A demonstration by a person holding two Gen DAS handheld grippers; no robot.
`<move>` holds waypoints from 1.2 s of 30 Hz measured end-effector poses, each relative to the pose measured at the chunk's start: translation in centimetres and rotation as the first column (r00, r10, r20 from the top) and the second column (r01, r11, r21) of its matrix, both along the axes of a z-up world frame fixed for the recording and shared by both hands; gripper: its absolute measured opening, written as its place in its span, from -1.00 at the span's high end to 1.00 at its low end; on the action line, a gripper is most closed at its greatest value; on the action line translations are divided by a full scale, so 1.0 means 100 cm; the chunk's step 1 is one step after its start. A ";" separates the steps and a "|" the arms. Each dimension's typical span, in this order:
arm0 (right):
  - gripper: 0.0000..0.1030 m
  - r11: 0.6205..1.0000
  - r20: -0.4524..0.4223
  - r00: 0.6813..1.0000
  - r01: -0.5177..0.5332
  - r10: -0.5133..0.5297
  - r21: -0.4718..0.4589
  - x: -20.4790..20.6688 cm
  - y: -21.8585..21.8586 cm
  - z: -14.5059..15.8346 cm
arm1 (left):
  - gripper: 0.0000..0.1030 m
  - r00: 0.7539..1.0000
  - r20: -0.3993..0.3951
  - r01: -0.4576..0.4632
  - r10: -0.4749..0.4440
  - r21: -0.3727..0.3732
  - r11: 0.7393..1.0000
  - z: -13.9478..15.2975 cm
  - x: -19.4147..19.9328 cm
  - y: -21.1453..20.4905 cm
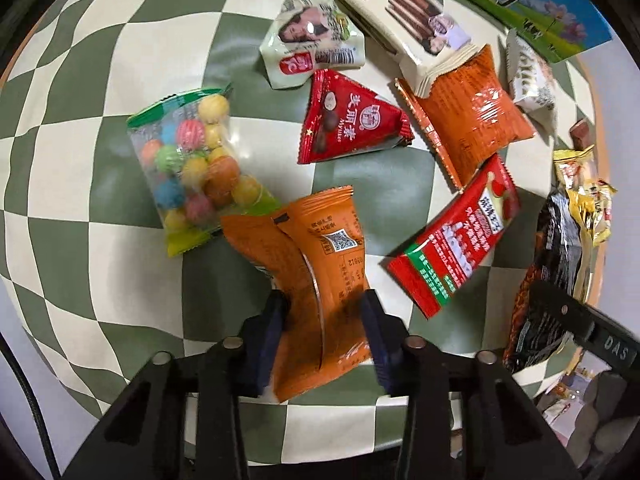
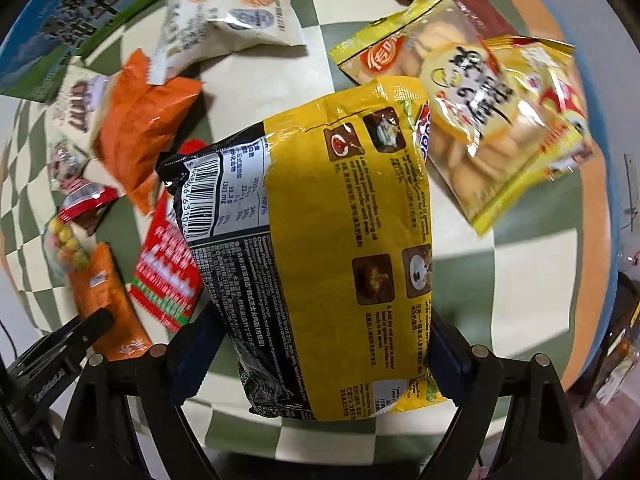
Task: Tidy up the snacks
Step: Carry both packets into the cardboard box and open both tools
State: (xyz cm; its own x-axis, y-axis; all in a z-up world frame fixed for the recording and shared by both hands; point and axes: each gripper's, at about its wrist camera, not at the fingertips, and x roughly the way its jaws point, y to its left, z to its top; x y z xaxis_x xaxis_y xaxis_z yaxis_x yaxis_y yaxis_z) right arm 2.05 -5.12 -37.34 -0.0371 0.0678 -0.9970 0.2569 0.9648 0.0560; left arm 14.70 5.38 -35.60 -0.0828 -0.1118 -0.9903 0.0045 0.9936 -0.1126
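In the left wrist view, the left gripper (image 1: 326, 312) is clenched on an orange snack packet (image 1: 316, 276), glossy and creased down its middle, with a small square code and printed text on its back, held over the green-and-cream checkered table (image 1: 80, 80) just beside a clear bag of coloured candy balls (image 1: 196, 164). In the right wrist view, the right gripper (image 2: 324, 344) grasps a large yellow-and-black noodle packet (image 2: 320, 248) across its width, back side up showing a barcode, a nutrition panel and small cooking pictures, with a yellow biscuit bag (image 2: 480, 120) lying just beyond it.
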 end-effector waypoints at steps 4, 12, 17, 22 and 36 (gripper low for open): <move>-0.79 1.000 0.026 1.000 0.013 -0.013 -0.005 -0.002 -0.011 -0.006 | -0.11 1.000 -0.011 0.004 -0.004 -0.011 1.000 -0.012 0.002 0.009; -0.79 0.997 0.050 0.997 0.060 -0.058 -0.052 0.002 -0.016 -0.041 | -0.25 0.991 -0.115 -0.082 0.071 -0.089 0.993 -0.082 0.006 0.029; -0.79 0.997 0.034 0.999 0.043 -0.040 -0.063 0.011 -0.027 -0.069 | 0.05 0.998 -0.040 -0.041 0.039 -0.047 0.998 -0.080 -0.007 0.037; -0.79 0.999 0.021 0.999 0.028 -0.027 -0.024 0.020 -0.042 -0.098 | 0.12 0.999 -0.021 -0.037 0.037 -0.012 0.999 -0.070 -0.023 0.048; -0.79 0.993 0.188 0.982 -0.053 0.031 0.110 0.054 -0.081 -0.048 | 0.12 0.987 0.158 0.040 -0.014 -0.158 0.987 0.066 -0.021 0.049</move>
State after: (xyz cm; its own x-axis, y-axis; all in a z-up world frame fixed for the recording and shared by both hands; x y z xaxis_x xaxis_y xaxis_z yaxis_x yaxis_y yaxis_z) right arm 7.45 -13.22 -42.10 0.1423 0.1836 -0.9726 0.1912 0.9590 0.2090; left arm 12.55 10.30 -29.00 0.0665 -0.2694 -0.9607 0.0612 0.9622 -0.2655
